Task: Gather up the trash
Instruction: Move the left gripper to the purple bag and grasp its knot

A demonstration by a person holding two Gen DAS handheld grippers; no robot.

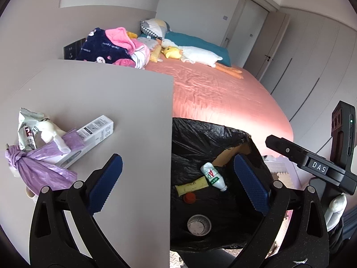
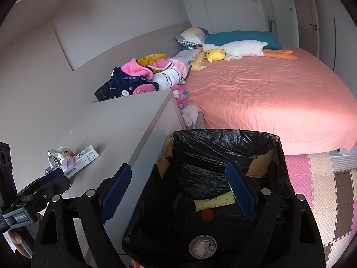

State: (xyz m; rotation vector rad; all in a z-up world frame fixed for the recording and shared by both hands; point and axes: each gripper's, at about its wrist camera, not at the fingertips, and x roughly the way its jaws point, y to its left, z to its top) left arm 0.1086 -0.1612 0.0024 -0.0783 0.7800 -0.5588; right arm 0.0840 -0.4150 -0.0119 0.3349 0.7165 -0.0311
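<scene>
Both tongs gaped empty beside the desk (image 1: 100,98): the left tongs (image 1: 176,183) straddled the desk's edge, the right tongs (image 2: 178,192) hung over the black-lined bin (image 2: 223,138) wedged between desk and bed (image 2: 267,89). A bottle (image 1: 213,176), yellow wrapper (image 2: 214,202), red cap (image 2: 207,214) and foil cup (image 2: 202,248) lay in the bin. A purple bag (image 1: 42,167), box (image 1: 89,138) and wrapper (image 1: 26,127) stayed piled at the desk's left, partly cut off by the frame.
</scene>
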